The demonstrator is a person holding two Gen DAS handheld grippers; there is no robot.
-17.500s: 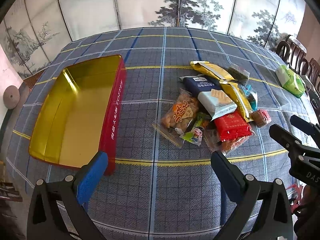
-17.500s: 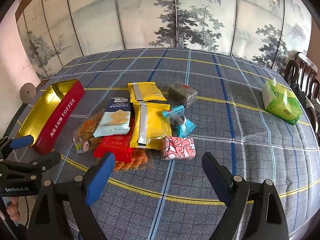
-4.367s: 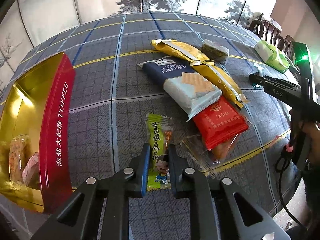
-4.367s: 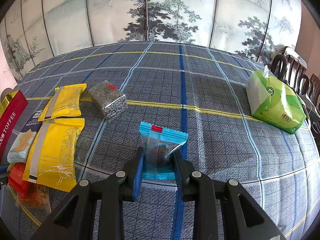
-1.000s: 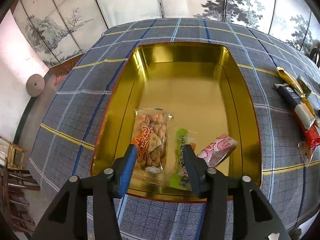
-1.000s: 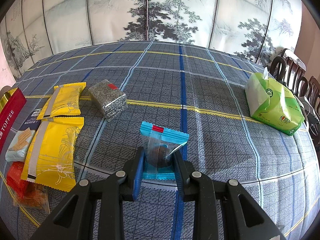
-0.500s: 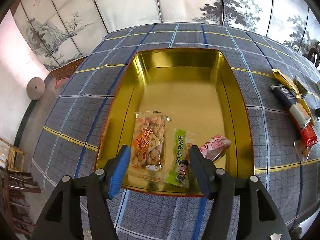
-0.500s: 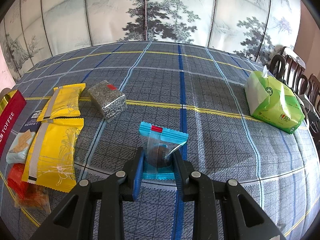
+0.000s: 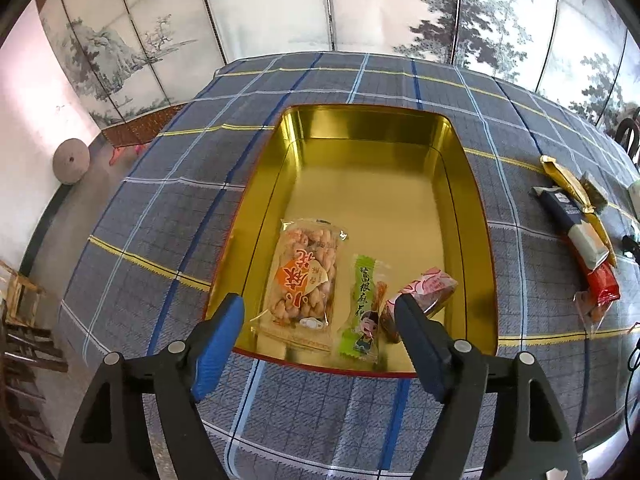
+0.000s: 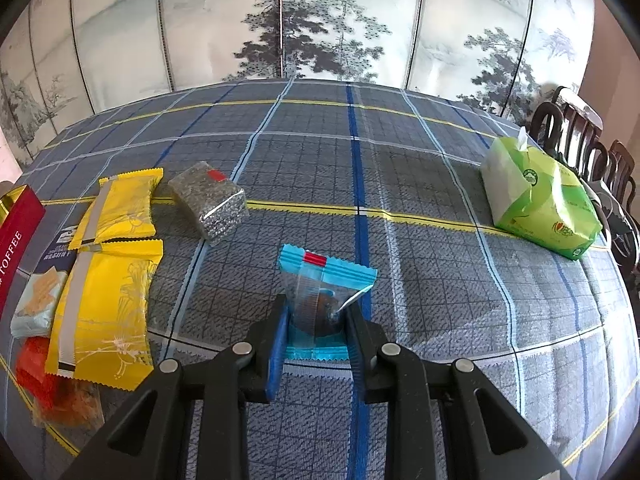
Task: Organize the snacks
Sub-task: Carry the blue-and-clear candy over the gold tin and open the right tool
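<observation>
Gold tin (image 9: 472, 208) holds three snacks beneath the left gripper (image 9: 320, 334), fingers opening and empty, while the right gripper (image 10: 316, 330) clamps a blue packet (image 10: 324, 280).

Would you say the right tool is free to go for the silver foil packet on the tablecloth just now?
Probably not yet. The right tool is shut on the blue-edged clear packet, so it has no free grip. The silver foil packet itself lies uncovered on the cloth, apart from the yellow packets.
</observation>
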